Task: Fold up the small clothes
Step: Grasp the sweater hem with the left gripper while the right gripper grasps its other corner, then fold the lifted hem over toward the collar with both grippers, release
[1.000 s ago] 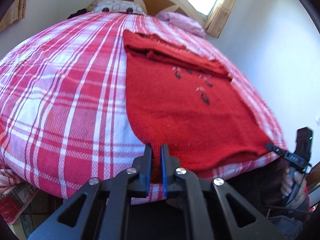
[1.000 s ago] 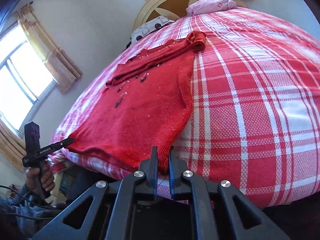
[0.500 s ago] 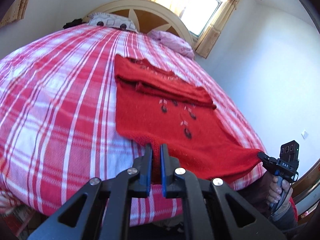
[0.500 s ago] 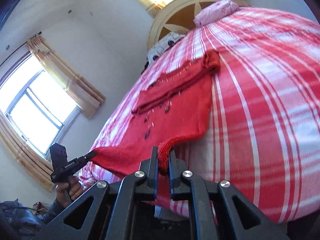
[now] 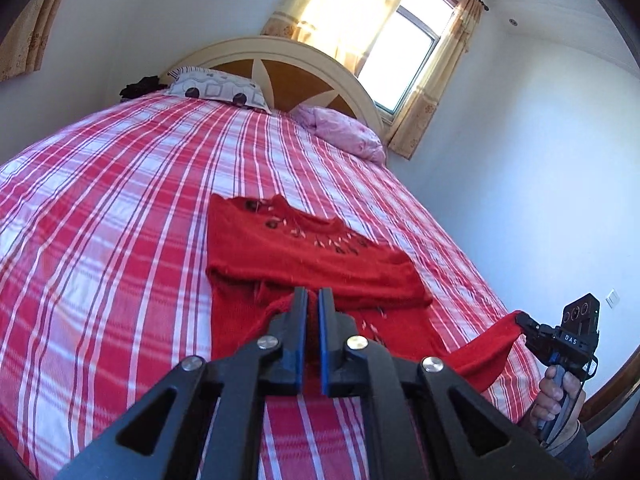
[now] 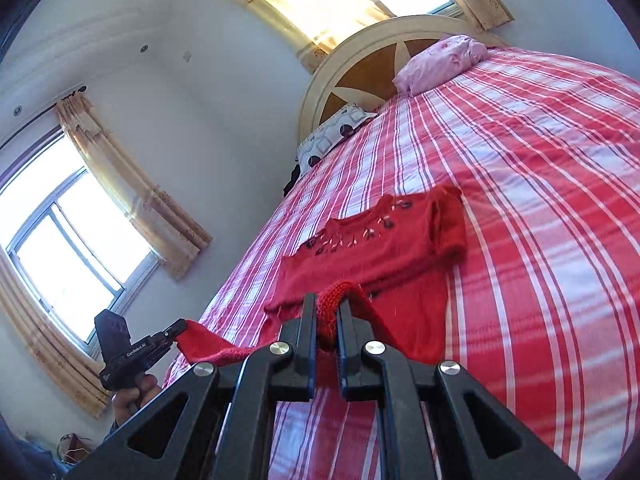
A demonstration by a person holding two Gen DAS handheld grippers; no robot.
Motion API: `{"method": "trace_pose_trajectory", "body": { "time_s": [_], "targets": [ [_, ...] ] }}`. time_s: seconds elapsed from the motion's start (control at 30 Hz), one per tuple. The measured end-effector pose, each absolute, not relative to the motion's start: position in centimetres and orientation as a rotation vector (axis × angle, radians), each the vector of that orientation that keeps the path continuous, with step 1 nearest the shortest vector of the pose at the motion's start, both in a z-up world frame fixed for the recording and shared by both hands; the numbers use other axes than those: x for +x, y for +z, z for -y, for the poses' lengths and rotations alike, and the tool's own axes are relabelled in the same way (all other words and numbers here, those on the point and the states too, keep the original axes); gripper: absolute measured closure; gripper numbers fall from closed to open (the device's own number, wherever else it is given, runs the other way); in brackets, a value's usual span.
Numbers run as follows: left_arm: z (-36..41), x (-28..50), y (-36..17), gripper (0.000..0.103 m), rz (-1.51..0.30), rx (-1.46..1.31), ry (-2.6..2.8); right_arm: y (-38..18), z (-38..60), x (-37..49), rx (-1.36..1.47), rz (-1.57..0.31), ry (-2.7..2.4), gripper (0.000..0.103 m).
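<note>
Here, biggest thing first.
Bed: a big bed with a red and white checked cover fills both views.
Headboard: a round cream and brown headboard stands at the far end of the bed.
Window: a bright window with yellow curtains sits behind the headboard, and another window is on the side wall.
Pillows: a spotty grey pillow and a pink pillow lie at the far end, by the headboard.
Sweater: a small red sweater with little dark patterns near its neck lies on the bed, toward the near edge. Its top part is flat on the cover. Its bottom edge is lifted off the bed.
Left gripper: the left gripper is pinched tight on one bottom corner of the sweater. The red cloth sits between its blue pads.
Right gripper: the right gripper is pinched tight on the other bottom corner. A bunch of red knit sticks up between its fingers.
Hand: a hand holds the right gripper's handle by the near corner of the bed.
</note>
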State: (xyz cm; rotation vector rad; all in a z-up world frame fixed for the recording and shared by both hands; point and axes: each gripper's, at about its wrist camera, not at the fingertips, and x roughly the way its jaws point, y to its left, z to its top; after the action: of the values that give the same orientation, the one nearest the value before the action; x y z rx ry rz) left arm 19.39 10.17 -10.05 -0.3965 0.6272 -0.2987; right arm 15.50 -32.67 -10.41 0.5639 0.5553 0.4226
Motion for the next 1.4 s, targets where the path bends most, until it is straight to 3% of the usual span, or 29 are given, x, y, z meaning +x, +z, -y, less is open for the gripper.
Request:
{"method": "trace_pose_trajectory", "body": {
  "time_s": [0.93,1.4],
  "targets": [
    [-11.4,37.6,-11.1,0.098,-0.652,-0.410,-0.182,-7.9,32.4,36.4,0.430,-0.623,0.347,0.096],
    [-10.6,48.5,-17.2,0.098,-0.771,-0.354,-0.089,-14.8,33.2,48.9,0.411,-0.774,0.220,0.096]
  ]
}}
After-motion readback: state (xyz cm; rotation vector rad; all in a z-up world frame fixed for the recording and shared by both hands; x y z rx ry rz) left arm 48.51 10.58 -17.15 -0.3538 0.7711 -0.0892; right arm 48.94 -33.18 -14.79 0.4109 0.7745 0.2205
